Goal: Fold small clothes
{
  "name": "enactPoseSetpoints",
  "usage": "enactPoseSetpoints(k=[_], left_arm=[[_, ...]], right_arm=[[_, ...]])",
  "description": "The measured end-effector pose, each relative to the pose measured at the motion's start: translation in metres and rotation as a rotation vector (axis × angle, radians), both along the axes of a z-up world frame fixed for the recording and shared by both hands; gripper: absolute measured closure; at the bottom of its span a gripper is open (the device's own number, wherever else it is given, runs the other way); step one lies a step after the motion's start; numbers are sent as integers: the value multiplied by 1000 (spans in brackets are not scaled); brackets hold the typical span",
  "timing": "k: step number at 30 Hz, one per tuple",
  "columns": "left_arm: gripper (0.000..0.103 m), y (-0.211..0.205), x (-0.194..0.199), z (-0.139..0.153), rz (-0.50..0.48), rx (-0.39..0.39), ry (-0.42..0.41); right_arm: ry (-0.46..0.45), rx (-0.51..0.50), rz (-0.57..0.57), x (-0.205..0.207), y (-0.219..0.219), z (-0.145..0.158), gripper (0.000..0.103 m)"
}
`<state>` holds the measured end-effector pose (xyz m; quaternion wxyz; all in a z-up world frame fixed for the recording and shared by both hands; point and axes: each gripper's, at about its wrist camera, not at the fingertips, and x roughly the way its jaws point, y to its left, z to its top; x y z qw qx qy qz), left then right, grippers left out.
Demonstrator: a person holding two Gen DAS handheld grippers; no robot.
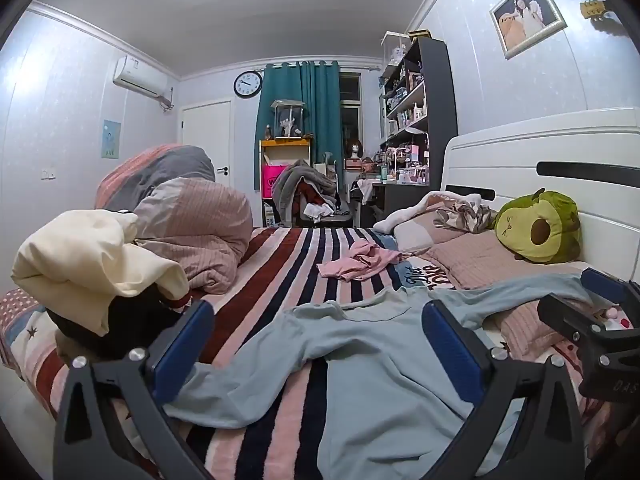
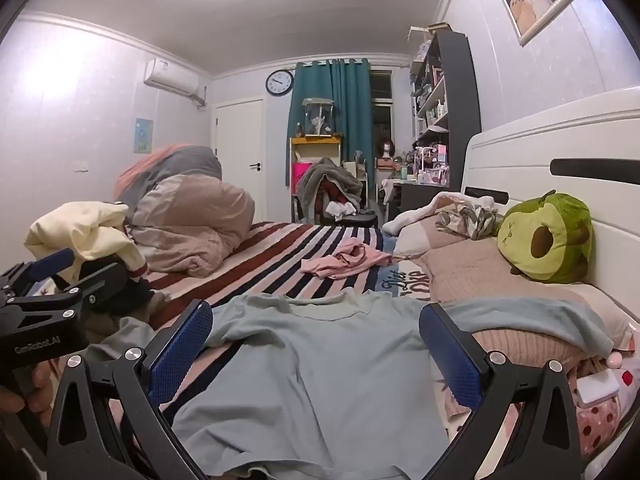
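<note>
A light blue long-sleeved top (image 1: 360, 360) lies spread face up on the striped bed, collar away from me; it also shows in the right wrist view (image 2: 320, 368). My left gripper (image 1: 320, 344) is open and empty, its blue pads wide apart above the top's left side. My right gripper (image 2: 316, 344) is open and empty above the top's chest. The right gripper also shows at the left wrist view's right edge (image 1: 592, 304). One sleeve (image 2: 528, 312) drapes over a pink pillow. A small pink garment (image 1: 360, 264) lies crumpled farther up the bed.
A cream garment on a dark pile (image 1: 92, 264) sits at the left. A bunched pink and grey duvet (image 1: 188, 224) lies behind it. Pillows and a green avocado plush (image 1: 540, 228) lean on the white headboard (image 1: 560, 152) at the right.
</note>
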<state>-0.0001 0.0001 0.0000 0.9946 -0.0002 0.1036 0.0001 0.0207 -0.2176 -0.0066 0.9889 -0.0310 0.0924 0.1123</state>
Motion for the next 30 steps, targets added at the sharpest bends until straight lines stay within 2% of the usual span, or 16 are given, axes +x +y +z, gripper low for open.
enactPoseSetpoints(k=[1, 30], left_arm=[[1, 0, 0, 0, 0, 3, 2], [1, 0, -4, 0, -2, 7, 0]], right_arm=[[22, 2, 3, 1, 0, 0, 1], [13, 1, 7, -2, 0, -2, 1]])
